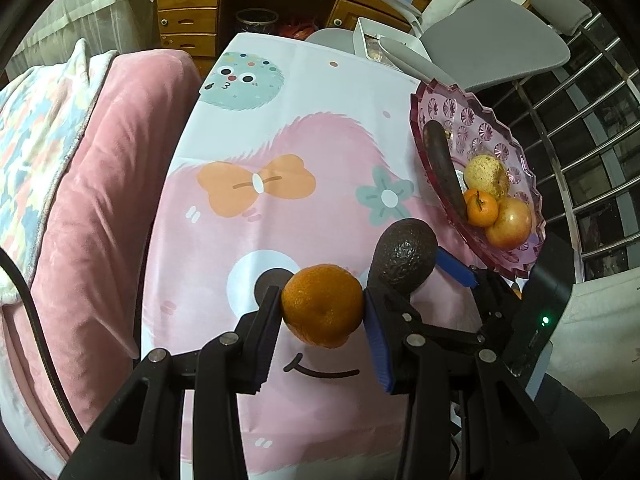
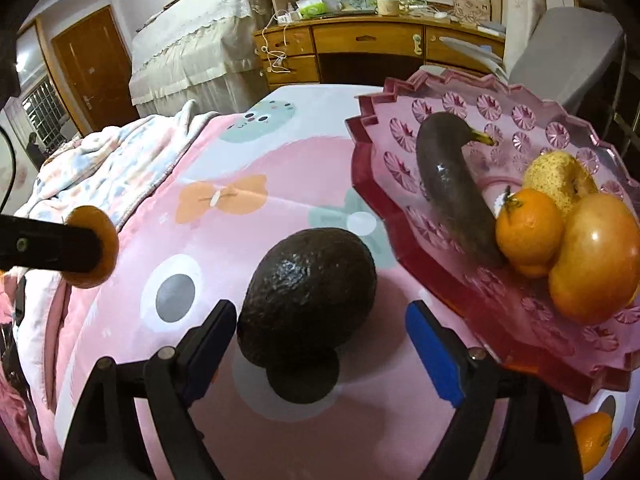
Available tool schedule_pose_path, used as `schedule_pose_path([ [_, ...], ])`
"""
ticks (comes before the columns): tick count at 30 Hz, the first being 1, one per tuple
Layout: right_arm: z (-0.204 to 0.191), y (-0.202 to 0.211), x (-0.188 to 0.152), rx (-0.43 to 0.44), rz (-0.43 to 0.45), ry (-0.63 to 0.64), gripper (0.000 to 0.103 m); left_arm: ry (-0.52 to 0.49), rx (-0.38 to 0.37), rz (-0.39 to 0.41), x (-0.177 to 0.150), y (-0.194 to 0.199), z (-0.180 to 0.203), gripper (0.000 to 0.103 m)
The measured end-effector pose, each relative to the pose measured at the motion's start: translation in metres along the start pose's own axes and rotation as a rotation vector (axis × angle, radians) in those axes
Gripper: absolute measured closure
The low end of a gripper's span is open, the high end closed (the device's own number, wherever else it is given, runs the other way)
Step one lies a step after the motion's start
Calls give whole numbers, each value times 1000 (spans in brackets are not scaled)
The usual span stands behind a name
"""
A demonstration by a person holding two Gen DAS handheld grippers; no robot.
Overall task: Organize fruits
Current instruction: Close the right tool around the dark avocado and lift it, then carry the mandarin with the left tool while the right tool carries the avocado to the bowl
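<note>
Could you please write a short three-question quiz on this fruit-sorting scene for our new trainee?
1. True or false: the left gripper is shut on an orange.
2. What lies between the open jaws of the right gripper? A) a pear B) an avocado C) a banana
3. How many pieces of fruit can be seen in the pink dish?

Key:
1. True; the pads press on both sides of it.
2. B; the avocado rests on the tablecloth, and the pads do not touch it.
3. Four: a dark banana, a pear, a small orange and an apple.
</note>
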State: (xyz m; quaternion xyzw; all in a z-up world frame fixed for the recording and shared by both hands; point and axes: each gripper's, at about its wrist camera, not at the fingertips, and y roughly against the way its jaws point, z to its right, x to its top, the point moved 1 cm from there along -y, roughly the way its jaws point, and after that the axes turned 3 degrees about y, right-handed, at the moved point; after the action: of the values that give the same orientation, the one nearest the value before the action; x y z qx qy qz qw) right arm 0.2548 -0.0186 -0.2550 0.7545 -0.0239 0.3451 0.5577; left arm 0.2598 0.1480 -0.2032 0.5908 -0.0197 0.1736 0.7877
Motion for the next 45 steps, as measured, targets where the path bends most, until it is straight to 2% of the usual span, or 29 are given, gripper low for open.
schedule_pose_path([
  [2, -2, -2, 0, -4, 1, -17, 17, 2, 0, 6, 0, 3, -3, 64],
  [5, -6, -7, 1, -3, -14, -30, 35, 6, 2, 17, 0, 8, -7, 64],
  [6, -6, -8, 1, -1, -19, -34, 37, 8, 3, 20, 1, 10, -9, 64],
  [9, -7, -8, 1, -1, -29, -52, 38, 18, 7, 43, 2, 16, -12, 64],
  [19, -7, 17, -3, 102, -66, -94, 42, 46, 6, 112, 9, 33, -9, 64],
  [30, -10, 66, -2, 213, -56, 7, 45, 71, -12, 196, 21, 49, 22, 64],
  [39, 19, 126, 23, 254, 13, 76, 45, 80, -38, 256, 31, 54, 62, 64],
  [45, 54, 149, 46, 242, 57, 81, 45, 94, -58, 278, 34, 47, 90, 64],
])
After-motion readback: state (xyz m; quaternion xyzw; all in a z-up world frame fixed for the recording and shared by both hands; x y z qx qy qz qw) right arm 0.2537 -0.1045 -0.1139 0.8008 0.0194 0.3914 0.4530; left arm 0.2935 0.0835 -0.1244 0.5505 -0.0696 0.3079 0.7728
